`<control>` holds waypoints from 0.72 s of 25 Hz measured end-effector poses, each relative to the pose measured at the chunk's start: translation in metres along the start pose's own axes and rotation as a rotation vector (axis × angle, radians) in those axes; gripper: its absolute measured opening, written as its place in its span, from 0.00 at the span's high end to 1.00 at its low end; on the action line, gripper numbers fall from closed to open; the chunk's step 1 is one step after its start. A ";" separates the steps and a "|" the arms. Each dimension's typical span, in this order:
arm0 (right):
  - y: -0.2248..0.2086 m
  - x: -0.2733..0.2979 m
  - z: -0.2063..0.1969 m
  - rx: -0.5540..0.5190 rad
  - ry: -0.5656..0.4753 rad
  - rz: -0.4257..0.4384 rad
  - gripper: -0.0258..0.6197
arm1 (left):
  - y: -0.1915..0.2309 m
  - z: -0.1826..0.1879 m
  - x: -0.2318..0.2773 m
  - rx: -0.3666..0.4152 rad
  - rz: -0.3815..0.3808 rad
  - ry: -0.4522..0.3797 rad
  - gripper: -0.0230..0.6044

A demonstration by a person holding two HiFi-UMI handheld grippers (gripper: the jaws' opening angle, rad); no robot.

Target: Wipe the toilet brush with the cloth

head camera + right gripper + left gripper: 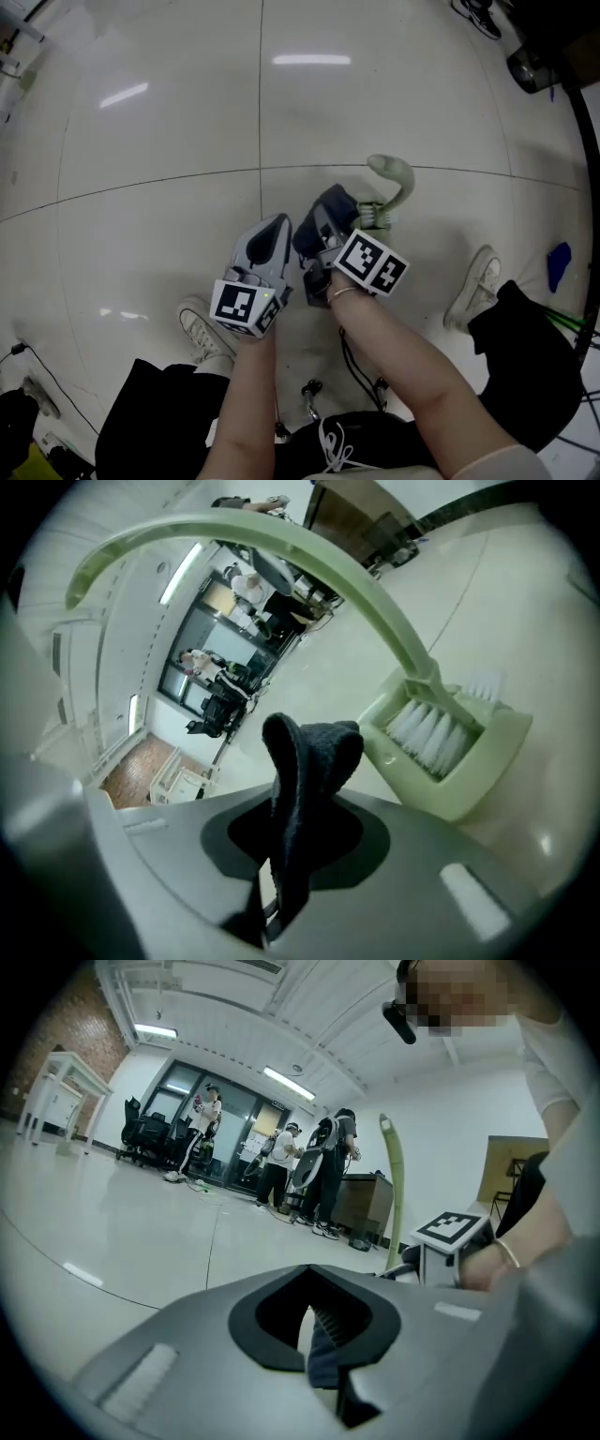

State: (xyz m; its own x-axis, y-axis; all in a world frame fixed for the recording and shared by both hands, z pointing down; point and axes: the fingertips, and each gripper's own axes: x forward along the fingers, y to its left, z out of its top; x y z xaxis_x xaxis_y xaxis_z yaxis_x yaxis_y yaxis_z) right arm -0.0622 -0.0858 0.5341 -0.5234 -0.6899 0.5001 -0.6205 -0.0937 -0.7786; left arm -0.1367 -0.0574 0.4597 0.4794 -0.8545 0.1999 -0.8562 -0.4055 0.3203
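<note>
Glossy white tiled floor (159, 131) beneath me. The pale green plastic toilet brush with white bristles (441, 728) rests at one o'clock, just beyond my right gripper (281, 892). Its jaws clamp the dark blue cloth (314, 752) upright, presumably for rubbing. My left gripper (274, 232) has its jaws closed on another corner, likely steadying it.

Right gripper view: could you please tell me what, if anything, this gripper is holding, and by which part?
The right gripper pinches the dark terry cloth by its lower, bunched end; the folded loop stands free above the jaws.
</note>
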 end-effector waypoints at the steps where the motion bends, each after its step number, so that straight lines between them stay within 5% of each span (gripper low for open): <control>1: -0.004 0.001 0.000 0.029 -0.013 -0.008 0.85 | 0.002 0.000 -0.002 0.000 0.004 0.000 0.95; 7: -0.032 -0.002 -0.017 0.185 -0.031 -0.065 0.86 | 0.011 -0.007 -0.010 -0.012 0.009 0.013 0.95; 18: -0.108 -0.029 -0.067 0.194 0.053 -0.241 0.86 | 0.016 -0.011 -0.014 -0.038 0.000 0.033 0.95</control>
State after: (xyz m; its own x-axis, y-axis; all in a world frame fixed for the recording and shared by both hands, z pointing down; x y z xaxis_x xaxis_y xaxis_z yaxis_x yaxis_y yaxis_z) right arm -0.0189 -0.0081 0.6292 -0.4080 -0.5931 0.6941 -0.6103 -0.3882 -0.6905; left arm -0.1548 -0.0478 0.4719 0.4857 -0.8433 0.2303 -0.8487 -0.3918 0.3553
